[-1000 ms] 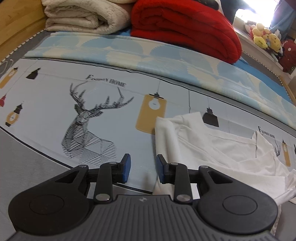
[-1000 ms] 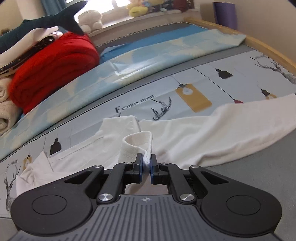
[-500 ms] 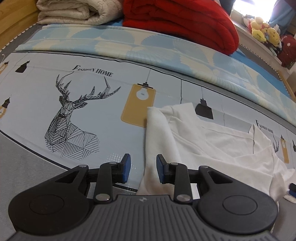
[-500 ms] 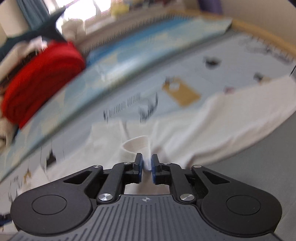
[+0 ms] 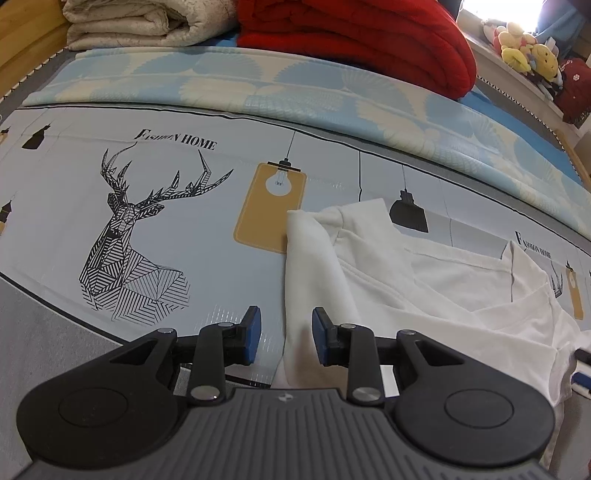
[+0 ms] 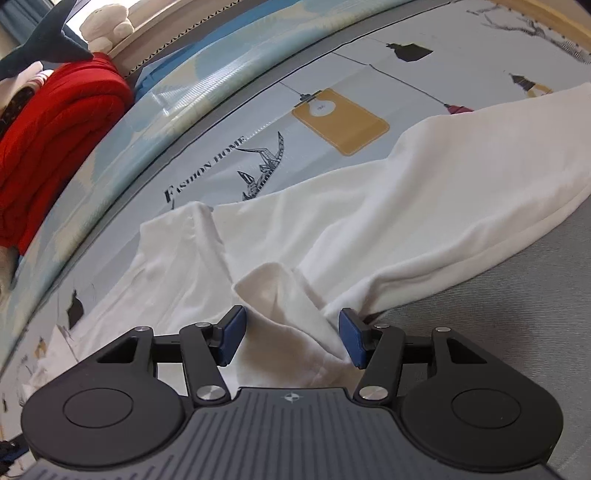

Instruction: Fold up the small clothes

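Right gripper (image 6: pixel 290 338): fingers spread wide, nothing clamped; a raised fold of the white garment (image 6: pixel 332 236) sits in the gap between the blue pads (image 6: pixel 231 336), touching neither that I can tell. Left gripper (image 5: pixel 286 338): fingers apart, empty; the garment's (image 5: pixel 388 280) folded left edge runs up through the gap, closer to the right pad. Both grippers are held low over the bed, pointing forward across it. Garment lies rumpled on the printed bedsheet (image 5: pixel 155 229). Bare sheet with deer print left of the garment; grey sheet right of it in the right view. Farther back: blue patterned cover (image 5: pixel 332 85), then red blanket (image 5: pixel 354 40) and beige blanket (image 5: pixel 133 22) stacked against the far edge.
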Motion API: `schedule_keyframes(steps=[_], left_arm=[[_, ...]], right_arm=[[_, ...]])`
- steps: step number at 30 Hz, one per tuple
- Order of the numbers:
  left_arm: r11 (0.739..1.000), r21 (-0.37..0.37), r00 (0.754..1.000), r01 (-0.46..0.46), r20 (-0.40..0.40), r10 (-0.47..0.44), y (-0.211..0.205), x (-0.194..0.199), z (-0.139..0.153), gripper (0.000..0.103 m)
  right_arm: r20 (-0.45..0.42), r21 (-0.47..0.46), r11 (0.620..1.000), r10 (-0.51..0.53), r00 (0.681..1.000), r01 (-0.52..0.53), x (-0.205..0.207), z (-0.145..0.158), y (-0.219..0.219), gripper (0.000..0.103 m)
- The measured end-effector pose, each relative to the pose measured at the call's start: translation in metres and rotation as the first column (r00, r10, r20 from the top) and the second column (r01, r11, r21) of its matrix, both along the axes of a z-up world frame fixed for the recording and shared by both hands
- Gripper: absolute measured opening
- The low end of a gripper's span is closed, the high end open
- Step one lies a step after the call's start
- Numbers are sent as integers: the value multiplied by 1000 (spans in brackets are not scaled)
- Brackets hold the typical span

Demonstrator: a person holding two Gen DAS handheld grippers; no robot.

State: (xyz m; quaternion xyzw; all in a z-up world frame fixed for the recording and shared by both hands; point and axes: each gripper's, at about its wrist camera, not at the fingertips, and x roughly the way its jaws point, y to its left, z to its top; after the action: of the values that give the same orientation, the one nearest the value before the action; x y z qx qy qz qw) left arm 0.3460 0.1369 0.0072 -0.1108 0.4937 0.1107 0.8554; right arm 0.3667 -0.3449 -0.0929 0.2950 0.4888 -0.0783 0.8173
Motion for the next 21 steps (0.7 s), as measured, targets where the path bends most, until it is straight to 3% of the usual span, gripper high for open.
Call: schedule_keyframes(steps=[5,10,11,14,15,17,19,21], left_arm=[[1000,-2,1000,0,-5,0,2,1,0,34],[1000,-3,1000,2,-2,-2,6,0,2,34],[1000,-3,1000,-1,-2,1,7,-1,1,34],[1000,-4,1000,-13,-4,13,13,-2,1,34],[1000,-3,1000,-16,-4,16,14,-2,1,34],[1000,-3,1000,-20,-4,20,17,-3,1,34],[1000,-2,1000,-21,-5,21,18,-2,-1,34],[1000,0,1000,-18,-7,18,18,-1,-2,34]], right_arm=[[78,4,997,80,994,-81,10,16,5,58],[-28,-23,989,142,989,-143,15,0,16,57],[-48,-31,990,136,990,-138,14,-4,16,51],[-45,-62,992,106,993,-109,12,-2,14,4],[-4,-51,994,92,996,-92,11,4,12,4],[172,52,997,47,984,-57,4,25,3,4],[313,13,999,25,949,-31,-3,50,-1,4],[343,-53,998,-7,939,27,-7,56,-8,4]])
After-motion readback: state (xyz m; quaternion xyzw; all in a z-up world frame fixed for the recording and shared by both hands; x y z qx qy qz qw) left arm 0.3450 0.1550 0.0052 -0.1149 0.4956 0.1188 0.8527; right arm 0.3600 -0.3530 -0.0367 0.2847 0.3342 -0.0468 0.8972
